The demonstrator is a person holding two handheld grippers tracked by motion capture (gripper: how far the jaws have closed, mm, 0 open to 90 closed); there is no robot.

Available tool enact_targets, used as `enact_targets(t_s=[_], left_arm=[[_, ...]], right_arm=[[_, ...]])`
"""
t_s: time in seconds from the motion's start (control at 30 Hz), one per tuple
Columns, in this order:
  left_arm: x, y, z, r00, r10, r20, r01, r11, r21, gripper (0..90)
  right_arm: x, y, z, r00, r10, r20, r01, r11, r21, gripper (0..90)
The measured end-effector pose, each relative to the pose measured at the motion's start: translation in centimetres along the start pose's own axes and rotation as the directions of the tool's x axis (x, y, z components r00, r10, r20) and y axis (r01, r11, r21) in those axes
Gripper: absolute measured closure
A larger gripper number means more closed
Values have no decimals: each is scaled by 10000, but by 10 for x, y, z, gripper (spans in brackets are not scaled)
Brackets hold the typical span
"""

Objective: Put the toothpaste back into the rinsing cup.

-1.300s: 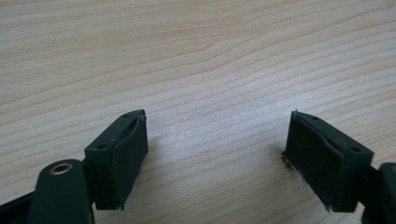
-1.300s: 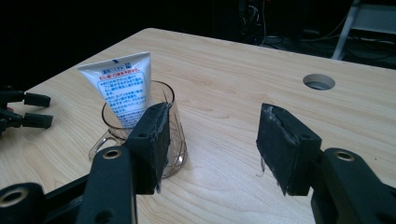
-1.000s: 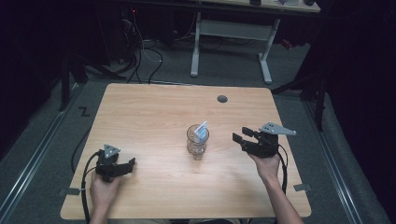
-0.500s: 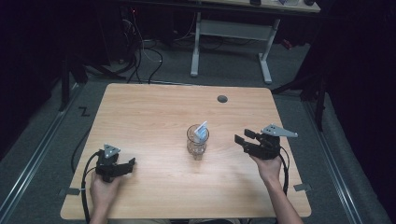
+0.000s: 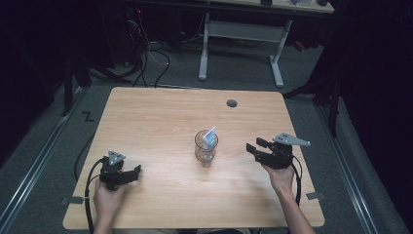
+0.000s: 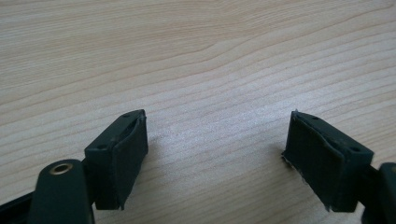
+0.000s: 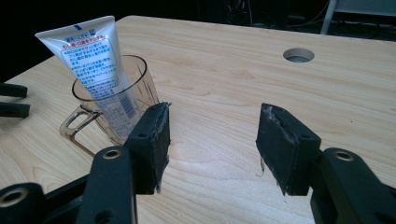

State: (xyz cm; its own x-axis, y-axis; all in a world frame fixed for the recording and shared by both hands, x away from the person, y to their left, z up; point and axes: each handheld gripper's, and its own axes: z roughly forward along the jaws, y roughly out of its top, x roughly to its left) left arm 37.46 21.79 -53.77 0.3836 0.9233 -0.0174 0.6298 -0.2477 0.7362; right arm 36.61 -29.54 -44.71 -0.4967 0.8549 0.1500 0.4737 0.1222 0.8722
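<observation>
One tube (image 7: 95, 70), white with a printed label, stands in one clear glass mug (image 7: 116, 109) at the middle of the desk (image 5: 160, 117). The tube's long axis is tilted: the flat crimped end points up and leans away from the right gripper's fingers (image 7: 152, 147); the lower end sits inside the mug. The mug is upright, with its handle (image 7: 74, 128) turned to the side away from those fingers.

Right gripper (image 5: 254, 148): fingers spread apart, nothing between them, only bare desk. In the right gripper view the mug is just beyond and outside the left-hand finger, near but not touching. In the high view the fingertips point toward the mug, with a strip of open wood between.

Left gripper (image 5: 136, 170): fingers (image 6: 123, 154) also spread apart and empty, low over plain wood. The mug lies well apart from them, across open desk.

Count: one tube, one mug, two grippers, one round cable hole (image 5: 232, 103) near the far edge of the desk.

Room: the desk surface around the mug is bare on every side. Both hands sit near the near edge, the right hand (image 5: 281, 178) also close to the desk's right edge.
</observation>
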Motion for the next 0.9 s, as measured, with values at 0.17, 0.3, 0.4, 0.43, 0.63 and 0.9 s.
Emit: enact_targets(t_s=[0.17, 0.3, 0.4, 0.43, 0.63, 0.9], left_arm=[[0, 0, 0, 10000, 3, -3, -3, 10000, 5, 216], [0, 0, 0, 10000, 1, -4, -1, 10000, 5, 216], [0, 0, 0, 10000, 1, -2, -1, 10000, 4, 216], [0, 0, 0, 10000, 1, -4, -1, 10000, 5, 216], [0, 0, 0, 10000, 0, -3, 0, 10000, 3, 216], [0, 0, 0, 10000, 0, -5, 0, 10000, 6, 216]], right_arm=[[-2, -4, 1, 10000, 53, 59, -54, 9999, 113, 444], [-3, -9, 2, 9998, 155, 86, -157, 9997, 188, 445], [-4, -12, 4, 9998, 141, 135, -145, 9995, 288, 444], [-5, -13, 4, 9998, 160, 148, -164, 9994, 306, 444], [-6, -18, 7, 9995, 235, 205, -244, 9988, 434, 444], [-7, -26, 13, 9991, 298, 286, -317, 9973, 667, 444]])
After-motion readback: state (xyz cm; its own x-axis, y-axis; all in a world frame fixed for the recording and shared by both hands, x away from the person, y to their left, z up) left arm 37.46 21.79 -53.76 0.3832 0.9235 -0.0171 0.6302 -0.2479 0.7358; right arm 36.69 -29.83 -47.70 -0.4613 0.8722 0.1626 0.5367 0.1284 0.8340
